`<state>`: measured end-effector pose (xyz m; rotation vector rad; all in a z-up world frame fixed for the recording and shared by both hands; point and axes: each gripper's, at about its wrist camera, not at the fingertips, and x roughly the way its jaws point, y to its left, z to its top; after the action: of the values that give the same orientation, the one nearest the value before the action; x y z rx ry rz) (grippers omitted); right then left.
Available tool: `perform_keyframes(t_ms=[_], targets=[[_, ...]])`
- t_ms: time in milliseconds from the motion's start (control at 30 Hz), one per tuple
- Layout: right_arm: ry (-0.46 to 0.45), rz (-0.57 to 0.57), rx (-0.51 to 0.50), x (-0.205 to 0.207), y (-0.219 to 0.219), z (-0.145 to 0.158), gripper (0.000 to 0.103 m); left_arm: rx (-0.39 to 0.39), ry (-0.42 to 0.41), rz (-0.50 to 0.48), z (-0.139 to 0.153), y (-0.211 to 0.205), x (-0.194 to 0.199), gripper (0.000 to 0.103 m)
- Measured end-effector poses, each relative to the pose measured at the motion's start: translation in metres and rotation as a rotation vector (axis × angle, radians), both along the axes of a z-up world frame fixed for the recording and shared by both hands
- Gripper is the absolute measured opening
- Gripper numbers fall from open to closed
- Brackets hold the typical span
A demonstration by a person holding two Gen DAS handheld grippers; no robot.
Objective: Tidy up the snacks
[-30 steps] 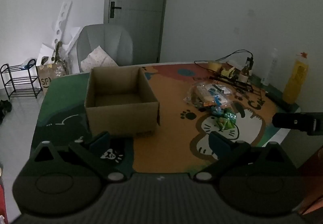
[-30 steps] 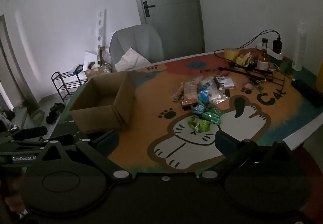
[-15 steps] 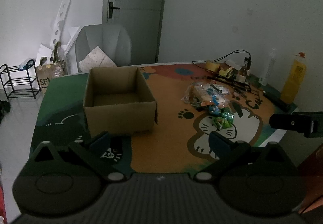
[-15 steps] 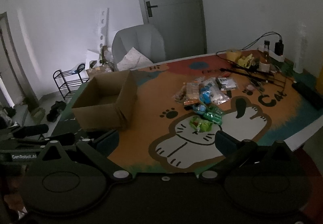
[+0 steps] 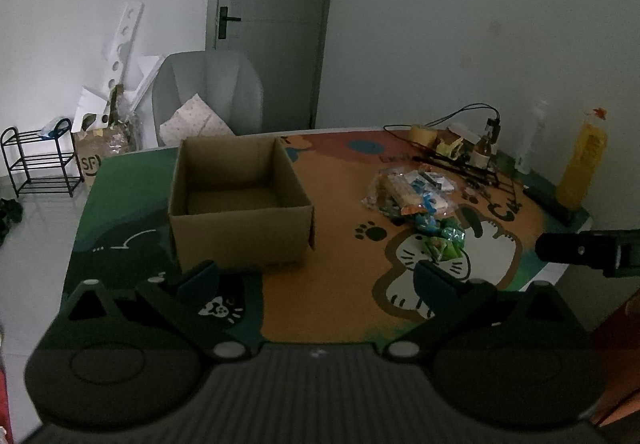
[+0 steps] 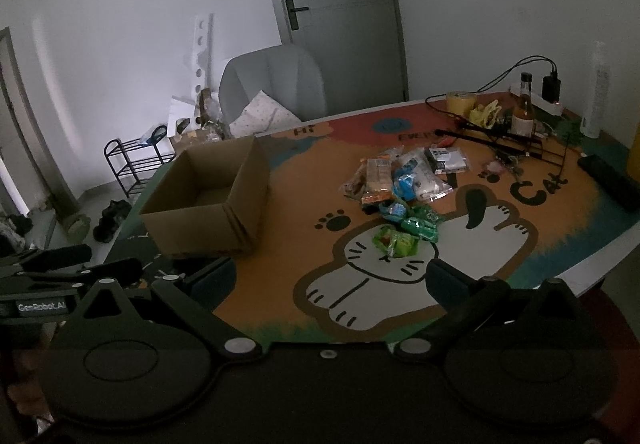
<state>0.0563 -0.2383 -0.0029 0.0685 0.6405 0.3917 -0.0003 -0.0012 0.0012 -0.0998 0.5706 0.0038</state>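
Observation:
An open, empty cardboard box (image 5: 240,200) (image 6: 208,200) stands on the left half of a table covered by a cartoon cat mat (image 5: 344,284) (image 6: 304,204). A heap of wrapped snacks (image 5: 412,196) (image 6: 400,180) lies to its right, with small green packets (image 5: 444,244) (image 6: 396,242) at the near end. My left gripper (image 5: 316,276) hovers open over the near table edge in front of the box. My right gripper (image 6: 330,276) is open too, held back from the green packets. Neither holds anything.
At the back right of the table are a tape roll (image 6: 460,100), a brown bottle (image 6: 524,112), cables, a charger and a yellow bottle (image 5: 582,160). A grey chair (image 5: 208,96) with a cushion stands behind the table. A black shoe rack (image 5: 38,160) is on the floor at left.
Both grippers have drawn back and up a little, so the table and box look slightly farther away. Nothing on the table has moved.

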Motion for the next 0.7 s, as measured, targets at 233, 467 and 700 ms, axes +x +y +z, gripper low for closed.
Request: perform_keyframes(t_ms=[233, 467, 700], targets=[[0.001, -0.022, -0.009, 0.0001, -0.0032, -0.0011, 0.103, 0.0, 0.005, -0.014, -0.0034, -0.0001, 0.0026, 0.103], [-0.001, -0.024, -0.017, -0.0003, -0.0036, 0.0002, 0.103, -0.001, 0.002, -0.018, -0.0037, -0.0018, 0.001, 0.103], [-0.006, -0.019, -0.021, -0.0009, -0.0029, 0.0, 0.103, 0.0, -0.001, -0.017, -0.0037, -0.0019, 0.0014, 0.103]])
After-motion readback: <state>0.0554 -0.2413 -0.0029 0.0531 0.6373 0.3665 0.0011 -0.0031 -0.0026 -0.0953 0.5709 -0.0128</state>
